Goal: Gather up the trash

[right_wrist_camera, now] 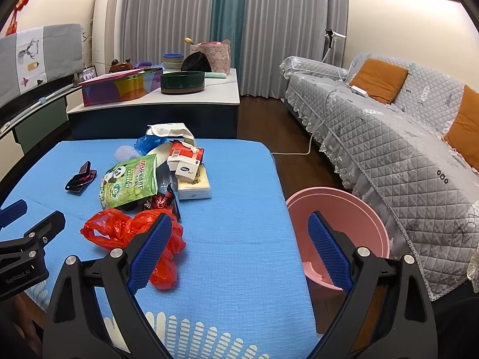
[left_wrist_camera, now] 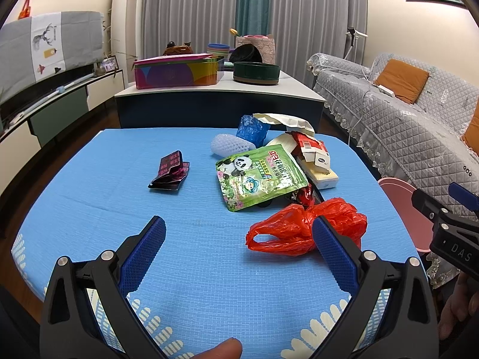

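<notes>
left gripper (left_wrist_camera: 239, 233) spread | right gripper (right_wrist_camera: 239, 233) spread (both empty) | red bag (left_wrist_camera: 299, 230) nearest | pink bin (right_wrist_camera: 338, 218) beside table

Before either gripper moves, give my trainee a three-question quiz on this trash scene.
1. True or false: the left gripper holds the red plastic bag.
2. Where does the pink basin stand? A) on the blue mat B) on the floor between the mat and the sofa C) on the sofa
3. Which animal is printed on the green pouch?

Key: 1 false; 2 B; 3 panda.
</notes>
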Demonstrator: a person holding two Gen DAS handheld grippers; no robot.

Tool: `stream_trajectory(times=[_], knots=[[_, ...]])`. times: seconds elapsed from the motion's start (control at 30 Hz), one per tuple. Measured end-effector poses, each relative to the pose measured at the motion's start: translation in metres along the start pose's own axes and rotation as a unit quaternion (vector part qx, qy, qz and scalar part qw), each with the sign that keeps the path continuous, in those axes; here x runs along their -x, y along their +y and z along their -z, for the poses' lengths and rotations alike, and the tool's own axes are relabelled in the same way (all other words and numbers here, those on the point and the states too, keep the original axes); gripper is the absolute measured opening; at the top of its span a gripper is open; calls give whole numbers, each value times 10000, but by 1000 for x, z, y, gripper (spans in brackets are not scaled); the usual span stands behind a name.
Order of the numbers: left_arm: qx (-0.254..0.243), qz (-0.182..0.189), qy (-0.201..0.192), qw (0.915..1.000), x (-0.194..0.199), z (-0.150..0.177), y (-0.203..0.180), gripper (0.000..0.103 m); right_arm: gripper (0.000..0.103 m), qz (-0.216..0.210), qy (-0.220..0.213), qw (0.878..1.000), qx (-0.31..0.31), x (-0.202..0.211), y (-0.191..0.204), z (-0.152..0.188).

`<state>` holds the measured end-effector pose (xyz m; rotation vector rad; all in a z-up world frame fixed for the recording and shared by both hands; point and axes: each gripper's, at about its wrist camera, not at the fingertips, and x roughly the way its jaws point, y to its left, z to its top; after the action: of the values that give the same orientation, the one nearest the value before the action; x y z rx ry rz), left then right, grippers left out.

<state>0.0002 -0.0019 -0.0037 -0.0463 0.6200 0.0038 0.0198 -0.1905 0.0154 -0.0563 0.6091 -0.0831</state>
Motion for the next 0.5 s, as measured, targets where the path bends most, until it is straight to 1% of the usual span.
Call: stream_trajectory(times=[0.5], knots=[[104,22,49,9999,1,-1,2,95,90,-136,56,9999,-19,0,0,1]])
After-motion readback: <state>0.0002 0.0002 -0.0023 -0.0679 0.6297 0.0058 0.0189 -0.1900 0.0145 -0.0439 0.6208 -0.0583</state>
